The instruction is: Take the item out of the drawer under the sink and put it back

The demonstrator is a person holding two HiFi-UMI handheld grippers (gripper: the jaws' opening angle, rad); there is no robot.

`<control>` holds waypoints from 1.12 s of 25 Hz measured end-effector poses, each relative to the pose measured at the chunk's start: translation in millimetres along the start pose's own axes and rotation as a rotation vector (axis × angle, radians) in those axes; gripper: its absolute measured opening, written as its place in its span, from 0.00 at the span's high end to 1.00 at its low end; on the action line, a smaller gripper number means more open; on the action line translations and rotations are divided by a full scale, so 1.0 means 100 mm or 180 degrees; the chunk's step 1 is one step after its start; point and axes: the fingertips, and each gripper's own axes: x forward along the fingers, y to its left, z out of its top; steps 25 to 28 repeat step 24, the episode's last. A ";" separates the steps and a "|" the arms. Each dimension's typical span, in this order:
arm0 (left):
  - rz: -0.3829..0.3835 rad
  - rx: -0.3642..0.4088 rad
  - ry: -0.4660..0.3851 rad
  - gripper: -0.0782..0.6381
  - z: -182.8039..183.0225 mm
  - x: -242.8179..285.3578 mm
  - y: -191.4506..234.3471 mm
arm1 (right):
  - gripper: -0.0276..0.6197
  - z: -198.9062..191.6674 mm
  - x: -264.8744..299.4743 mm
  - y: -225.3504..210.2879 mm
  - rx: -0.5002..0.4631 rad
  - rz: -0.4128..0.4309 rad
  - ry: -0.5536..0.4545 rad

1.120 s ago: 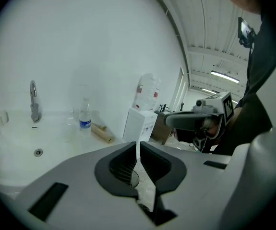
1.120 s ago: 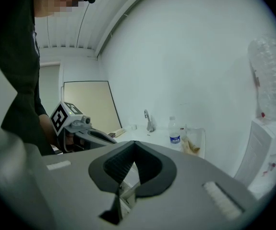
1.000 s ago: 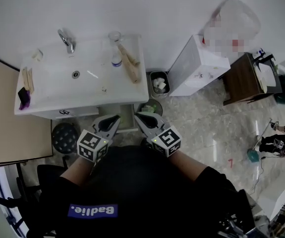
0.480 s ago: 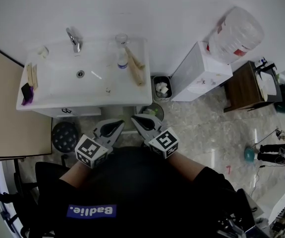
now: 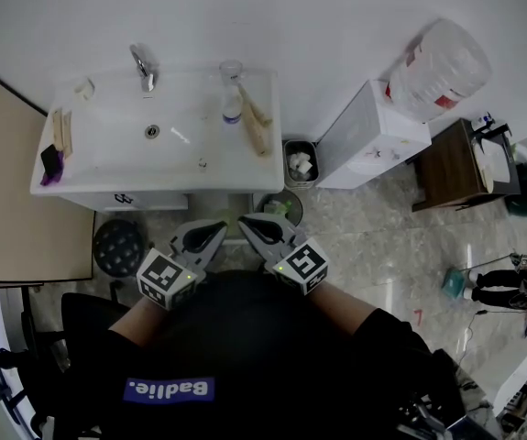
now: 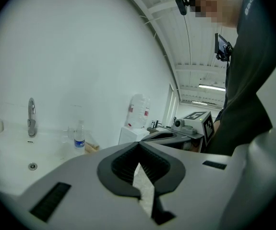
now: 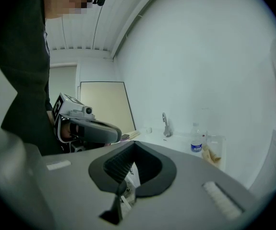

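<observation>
The white sink stands against the wall, and its cabinet front shows as a thin strip below the rim. My left gripper and right gripper hang side by side just in front of that strip, pointing at it. The left gripper's jaws have just been closing; its tips now meet with nothing between them. The right gripper's tips also meet on nothing. Each gripper view shows the other gripper beside it. I cannot make out the drawer or any item from here.
A faucet, a small bottle and wooden pieces sit on the sink. To its right are a small bin and a white dispenser with a water jug. A dark stool stands left.
Both grippers have drawn a little closer together in front of the cabinet. A pale box-like shape seen between them a second ago is now mostly hidden.
</observation>
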 end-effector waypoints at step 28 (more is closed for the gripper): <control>-0.0050 0.0028 -0.0056 0.88 -0.03 -0.06 -0.05 | 0.96 -0.03 0.01 0.08 0.0013 0.0005 0.0030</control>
